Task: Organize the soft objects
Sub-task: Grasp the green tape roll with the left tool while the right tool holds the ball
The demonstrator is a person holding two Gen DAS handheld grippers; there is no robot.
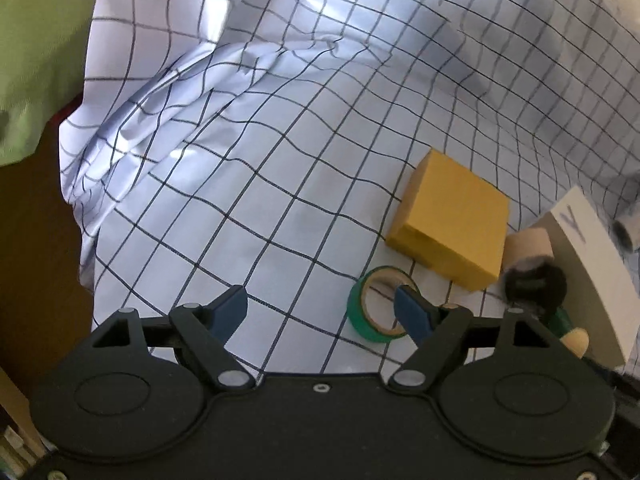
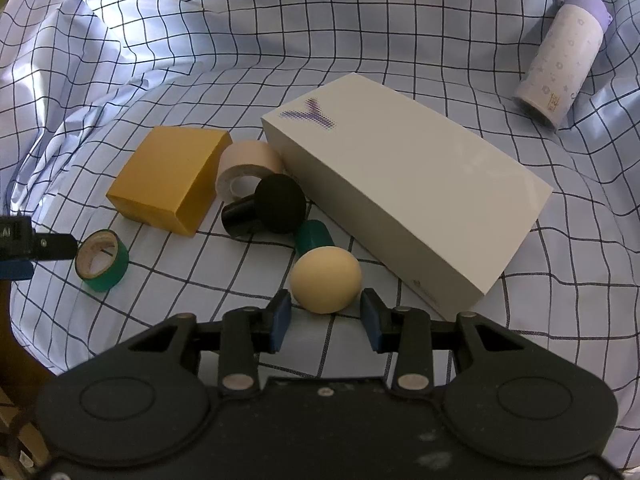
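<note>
Left gripper (image 1: 320,312) wide apart over checked cloth (image 1: 280,200), one finger inside green tape roll (image 1: 378,306), right gripper (image 2: 326,320) narrowly parted around cream ball (image 2: 325,282), not gripping, white box (image 2: 408,188) right.

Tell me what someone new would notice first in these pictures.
Probably the big white box with a purple Y, lying at the middle of the checked cloth. Left of it sits a yellow block, and the cream ball lies right in front of the right gripper, whose jaws stand apart.

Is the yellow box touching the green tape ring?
Apart. In the right wrist view, checked cloth shows between the yellow box and the green tape ring.
</note>
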